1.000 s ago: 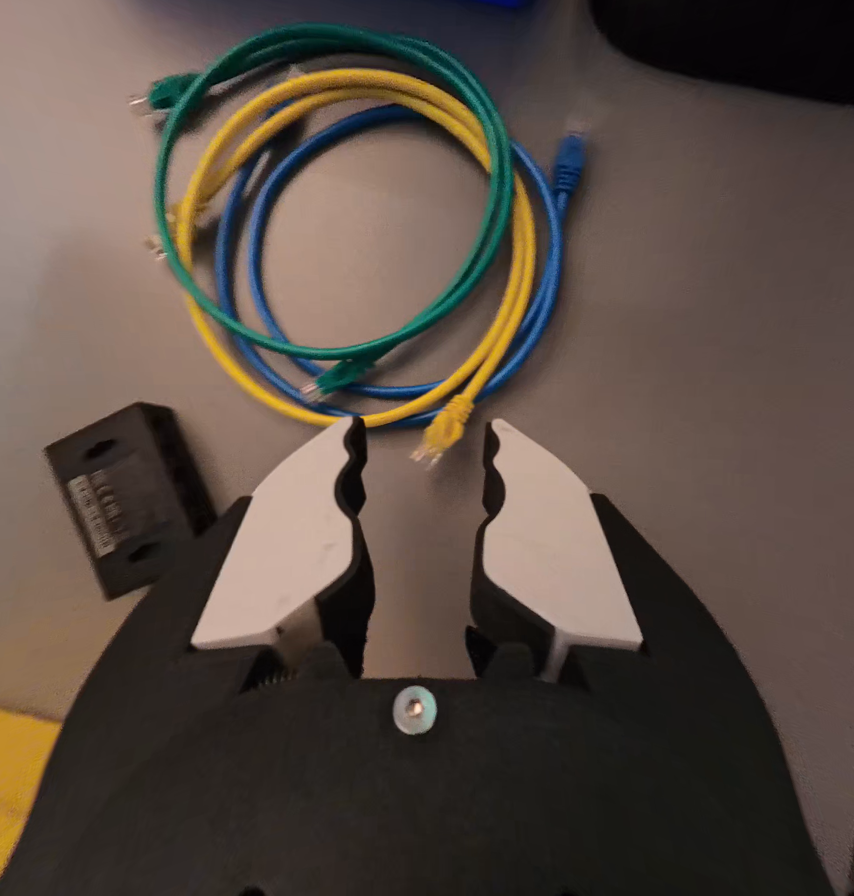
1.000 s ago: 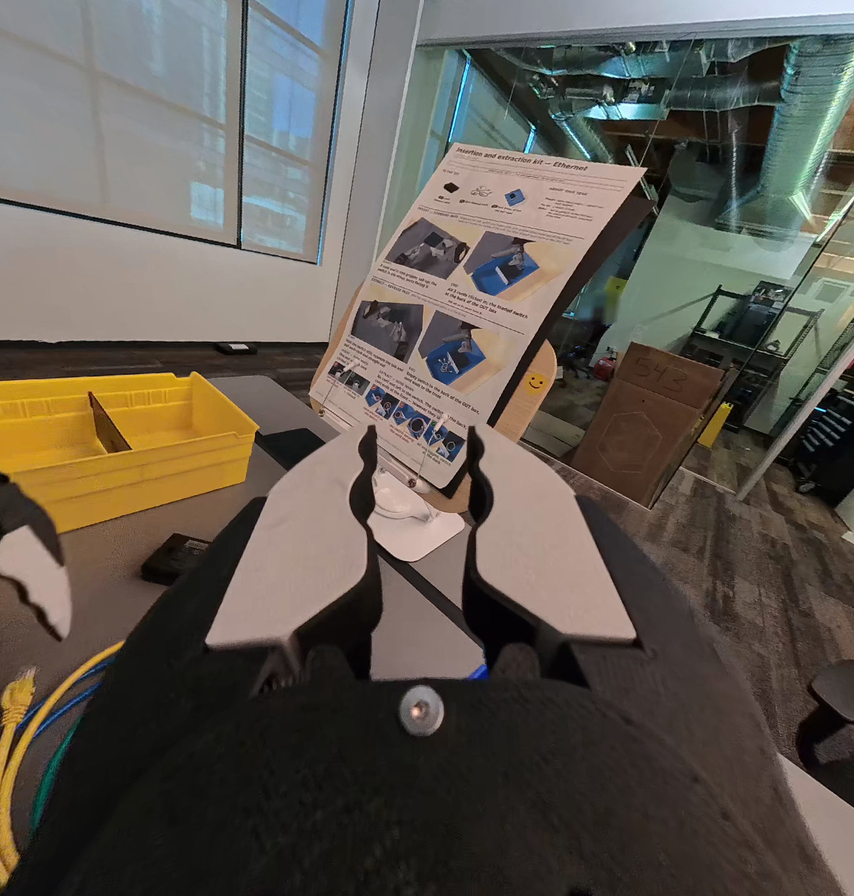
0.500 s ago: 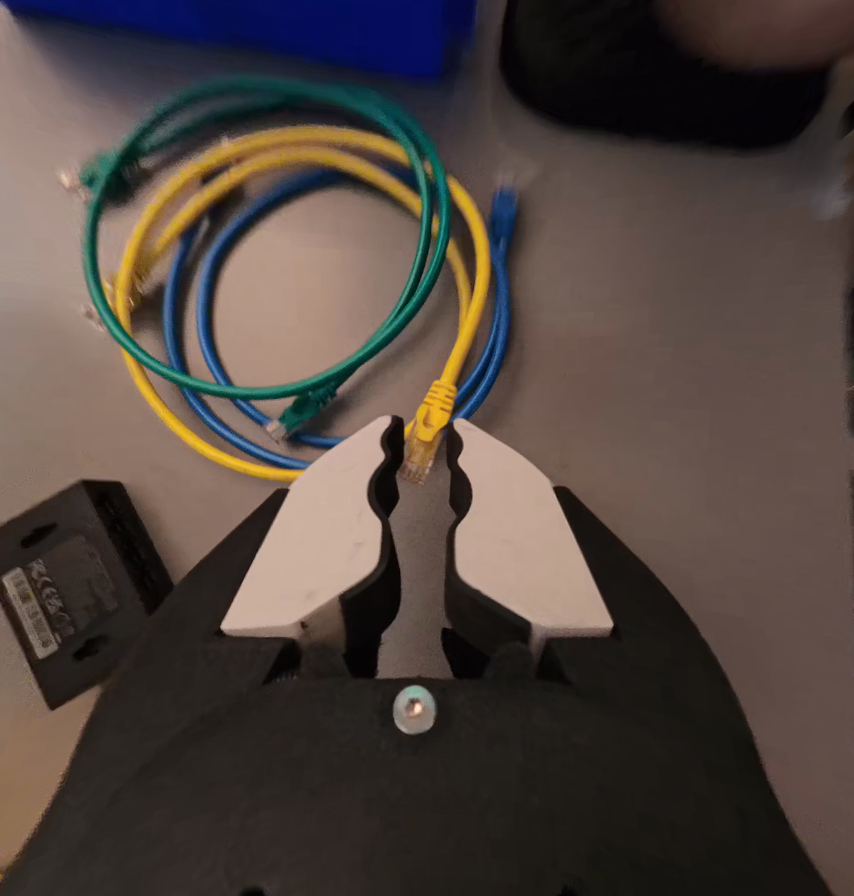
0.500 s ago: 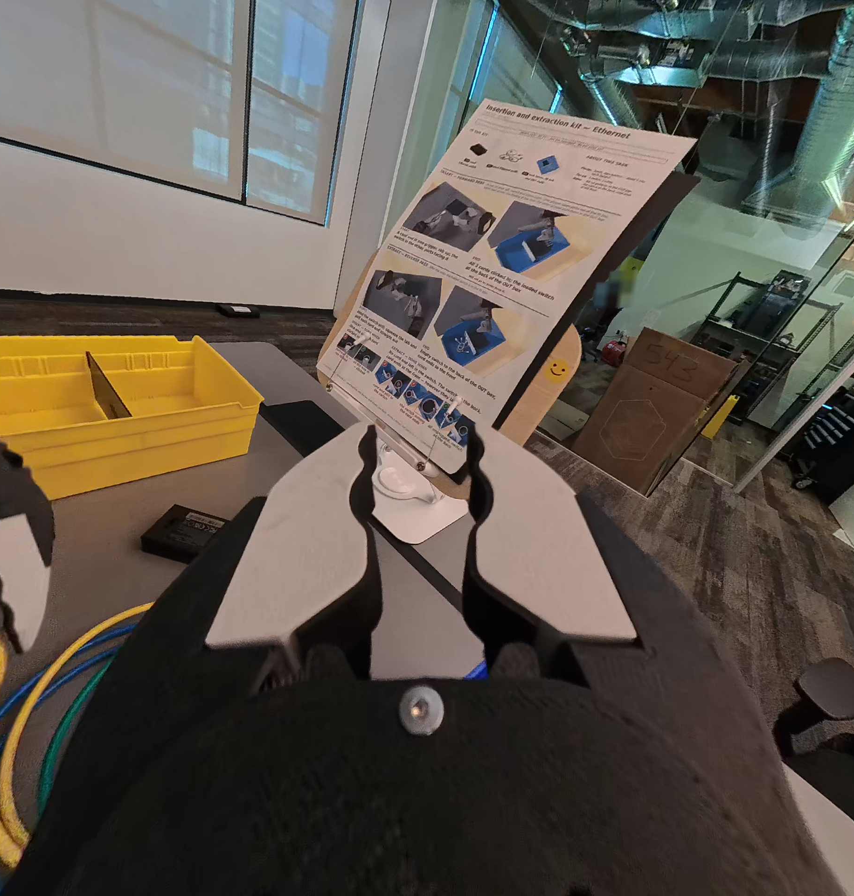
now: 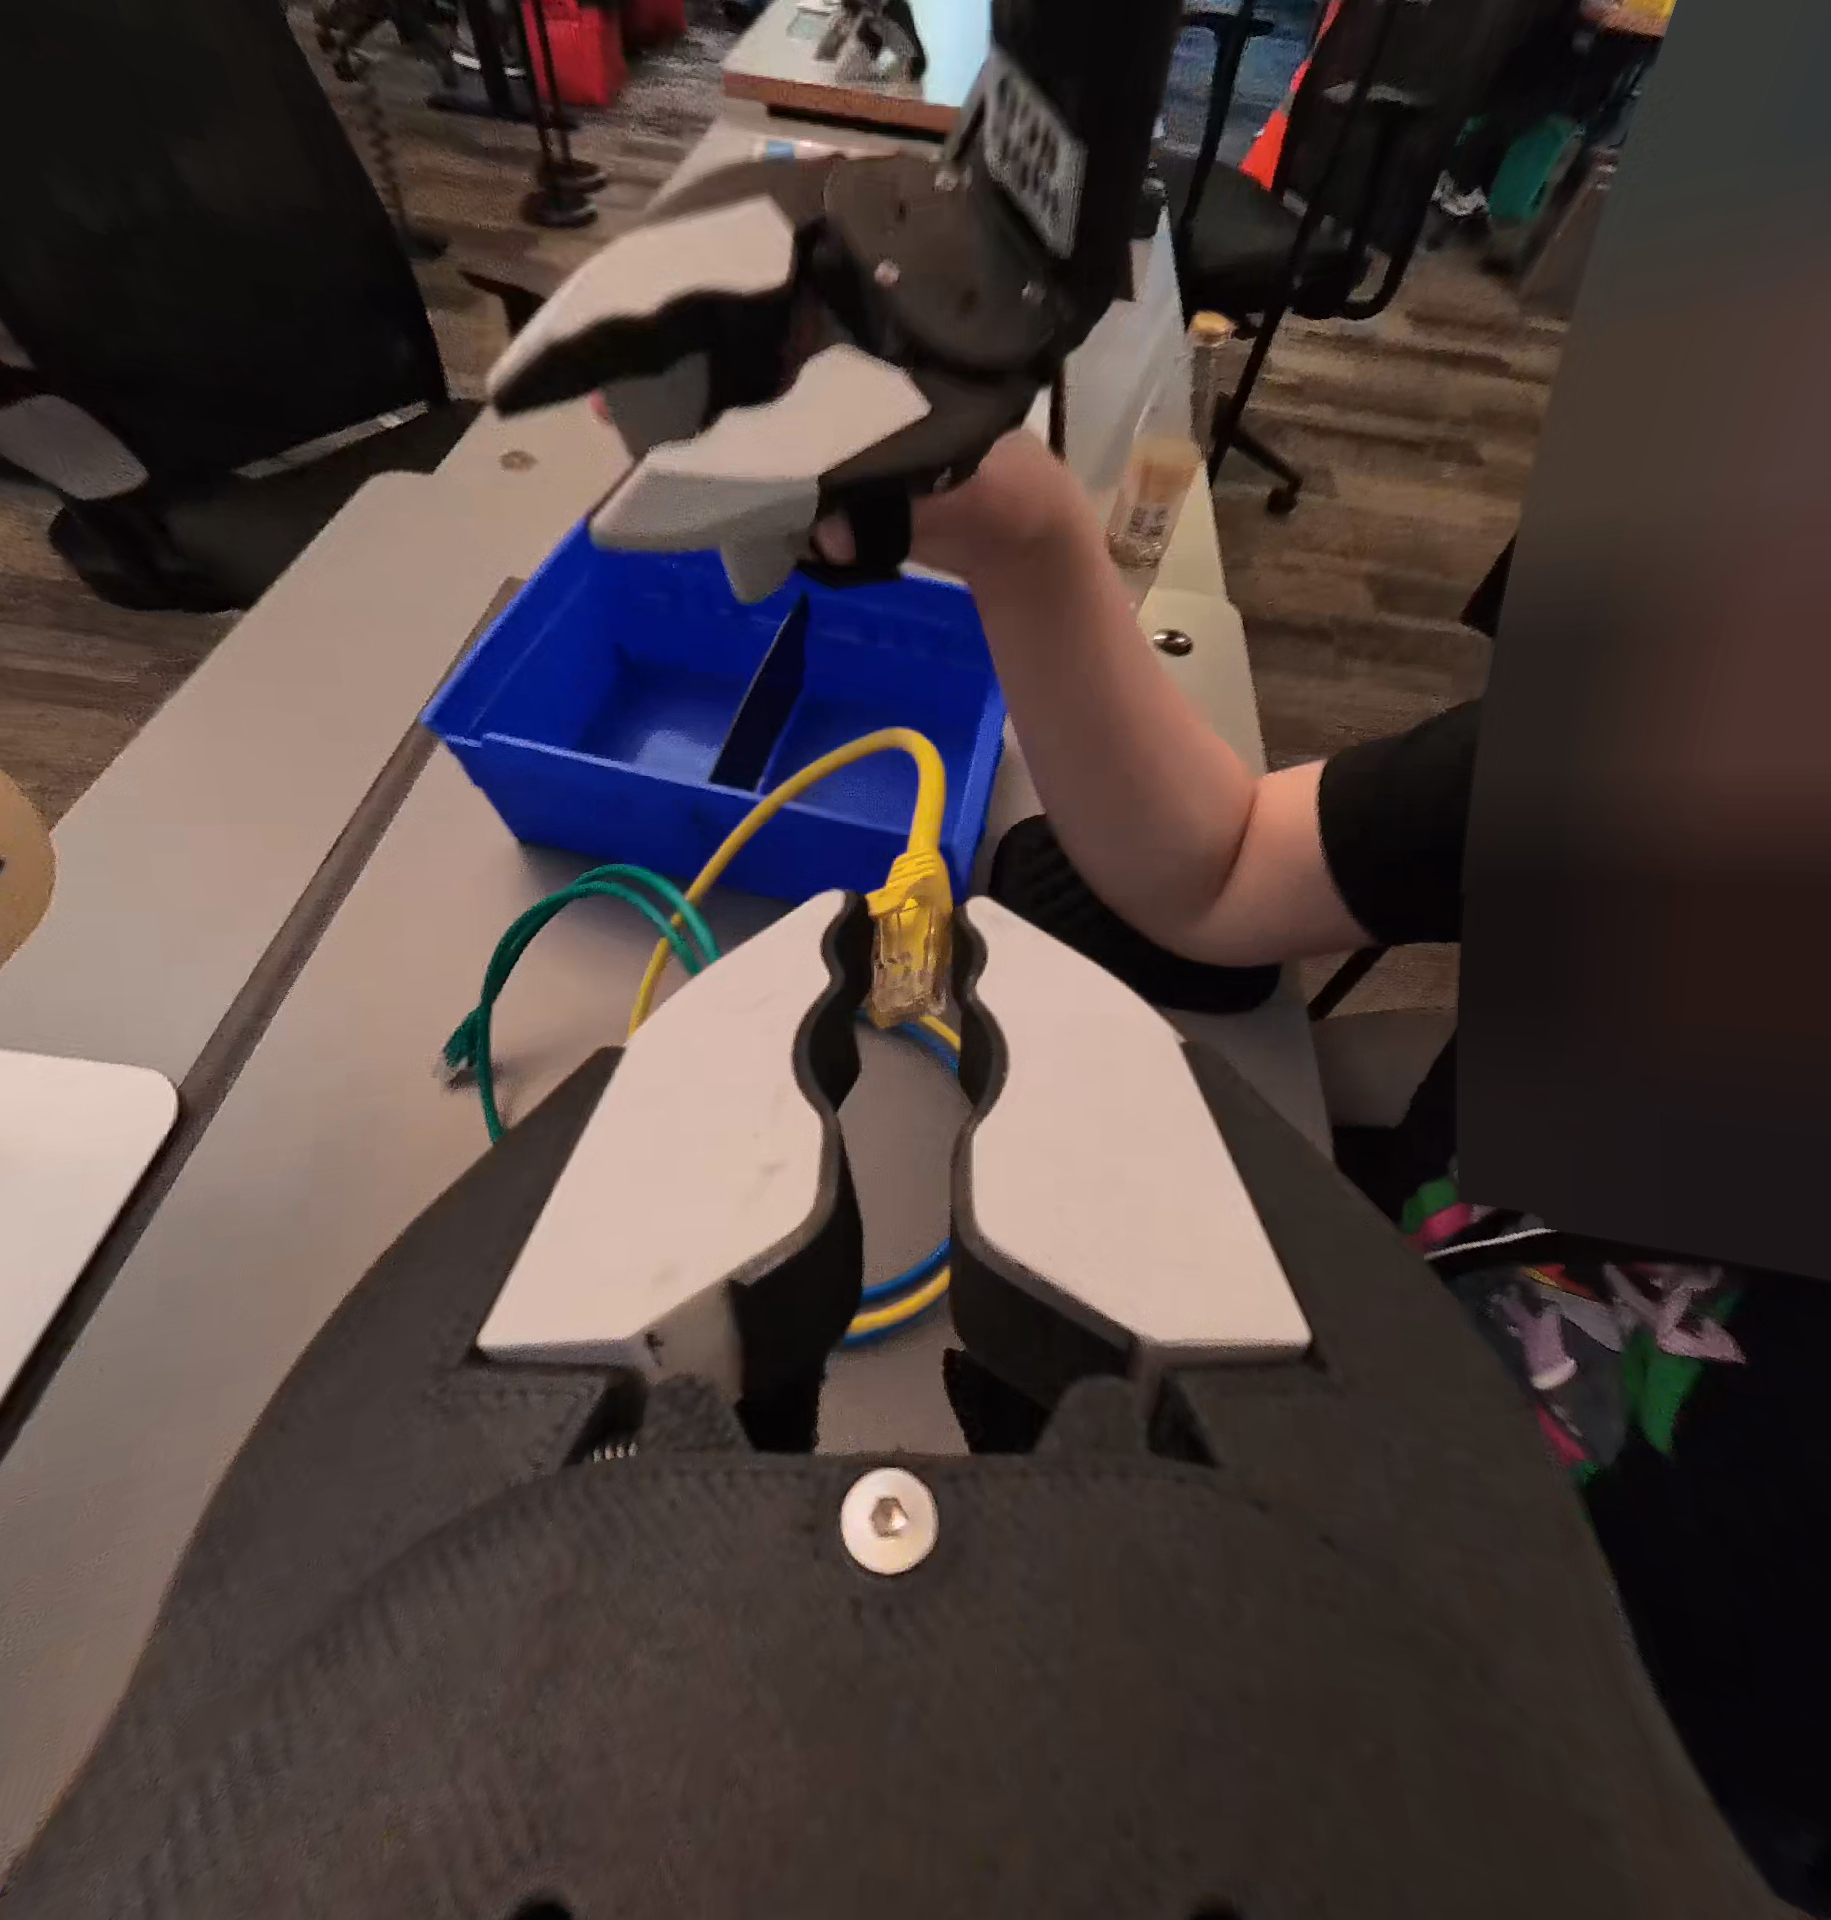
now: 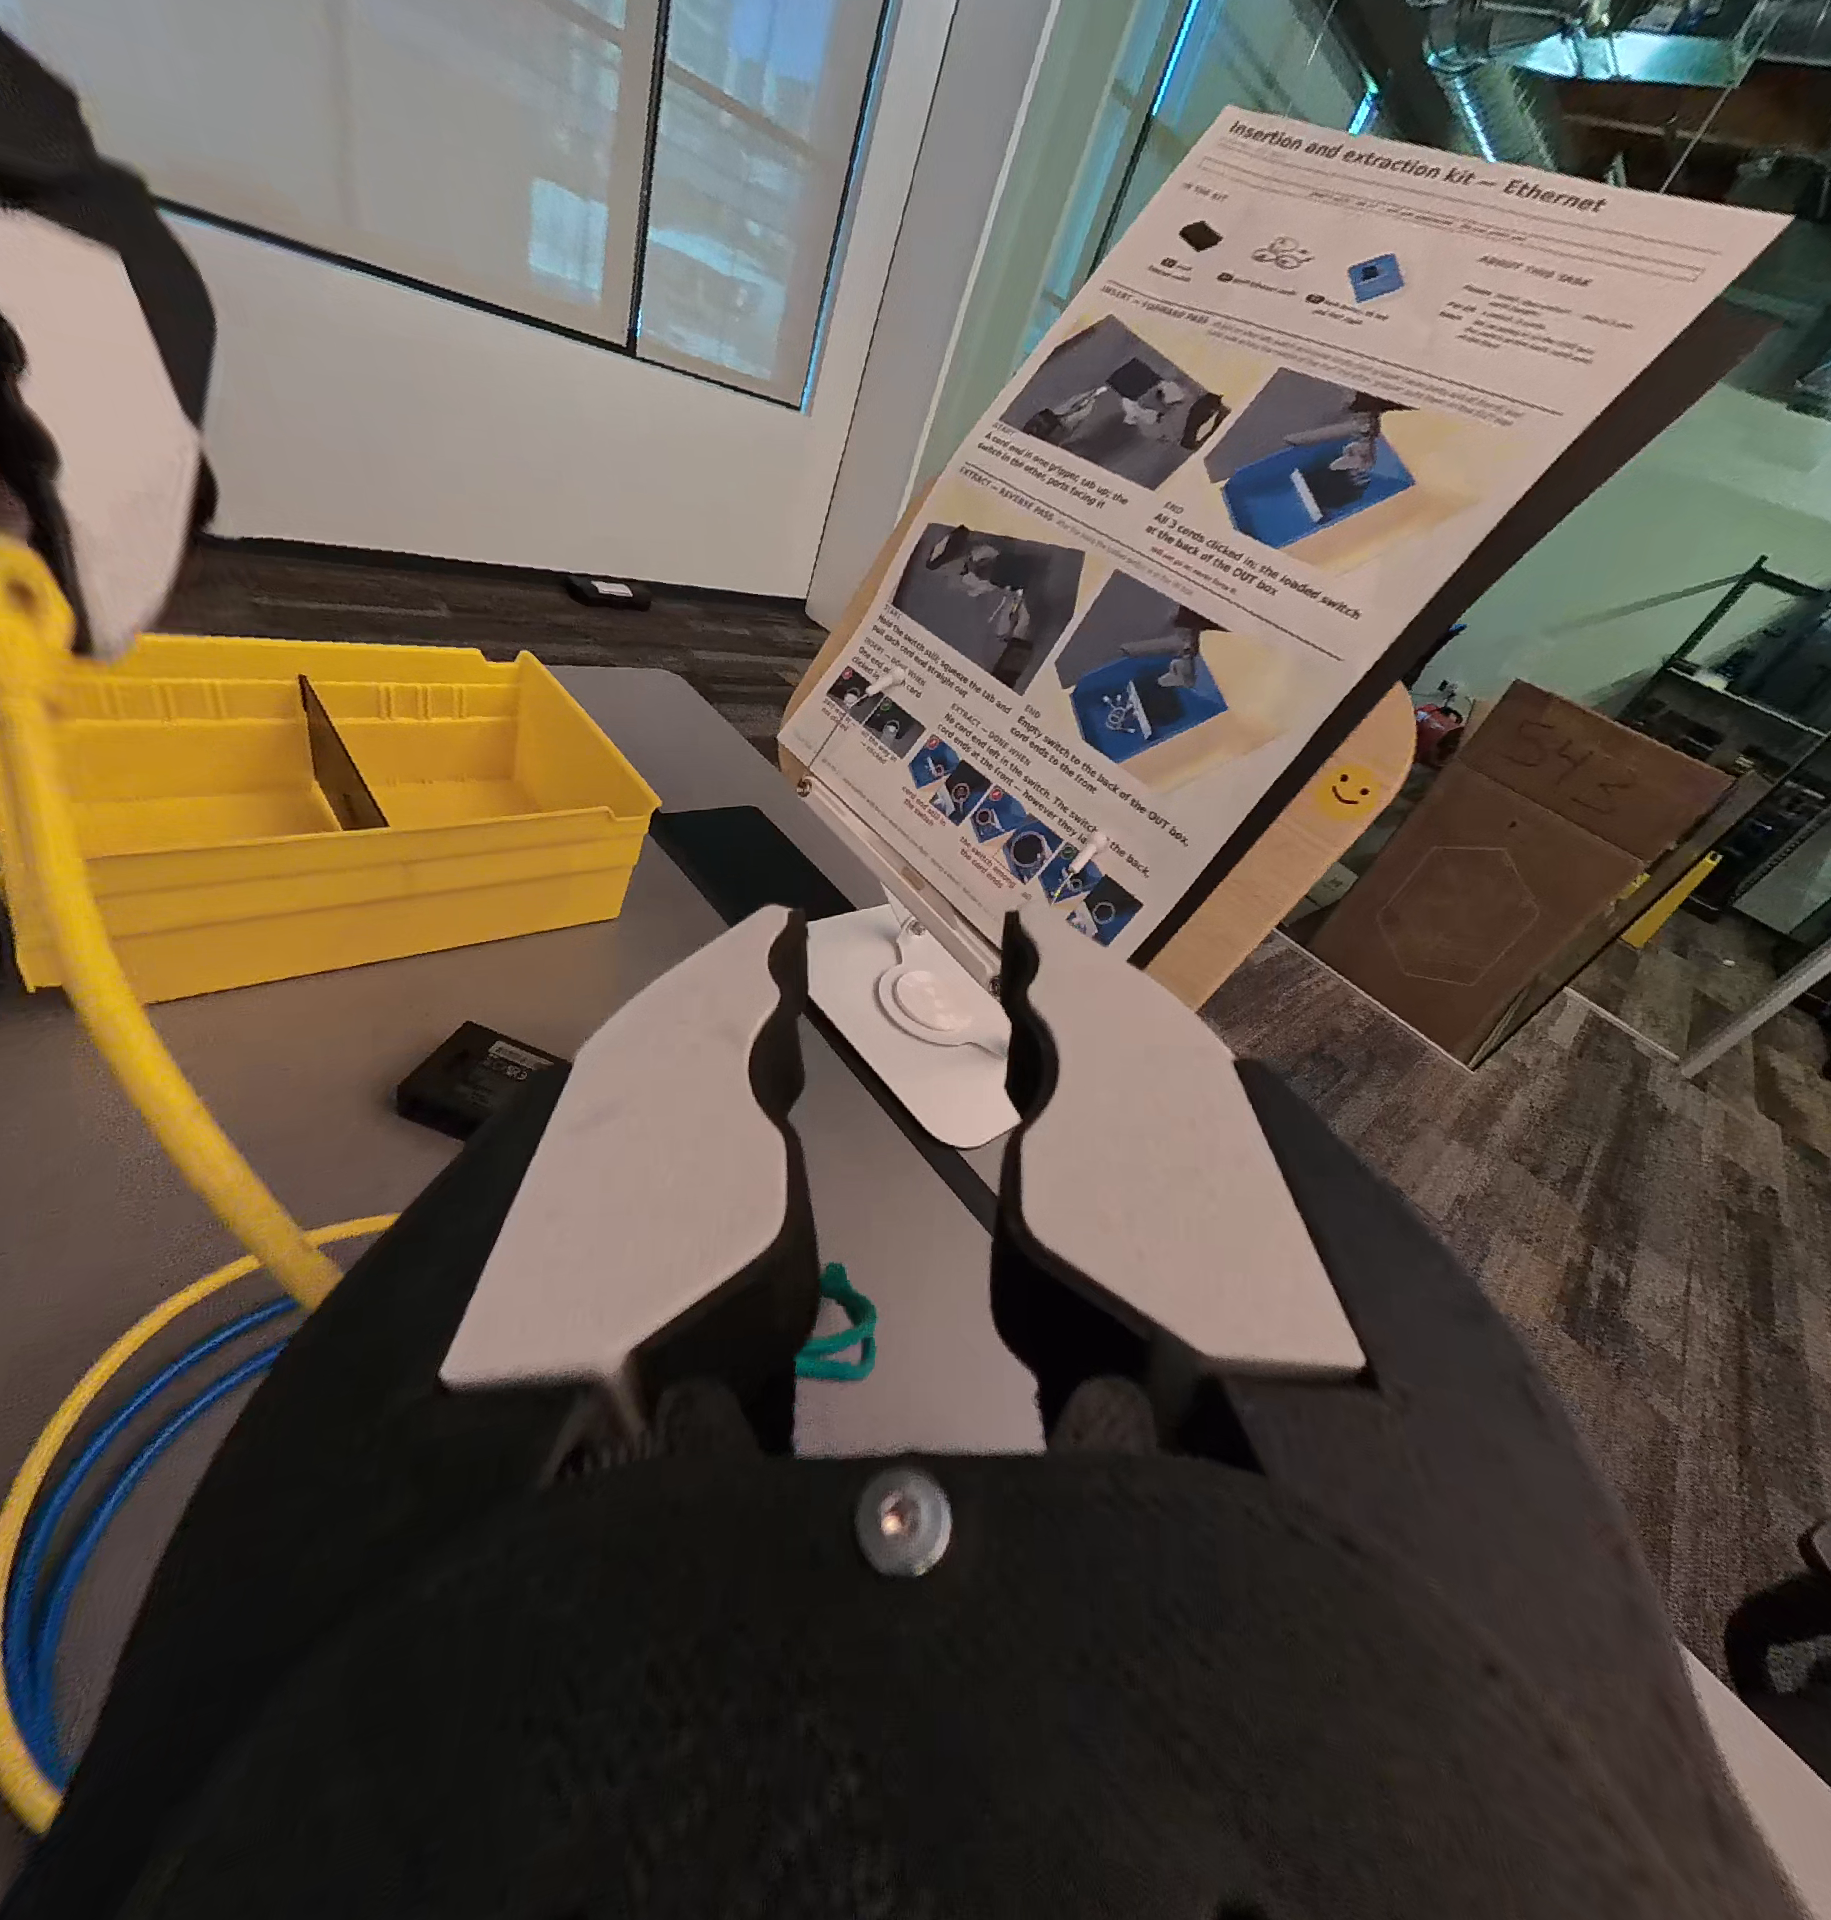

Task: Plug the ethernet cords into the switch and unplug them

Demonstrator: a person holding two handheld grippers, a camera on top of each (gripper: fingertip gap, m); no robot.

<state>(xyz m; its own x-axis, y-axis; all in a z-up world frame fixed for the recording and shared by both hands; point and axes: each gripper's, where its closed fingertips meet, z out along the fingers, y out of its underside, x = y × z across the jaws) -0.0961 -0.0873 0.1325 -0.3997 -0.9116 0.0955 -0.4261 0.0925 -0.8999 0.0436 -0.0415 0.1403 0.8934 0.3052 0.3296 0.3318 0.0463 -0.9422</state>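
While its fingertips pinch the plug of a yellow cord, the left gripper holds that end lifted above the grey table, the cord arching up and back down to the loops lying there. A green cord and a blue cord lie on the table with it. Beyond them sits a blue bin, divided in two. The right gripper, jaws parted and holding nothing, hangs over the table, pointed toward an instruction board. The switch, a small black box, lies flat on the table just ahead of it, near a yellow bin.
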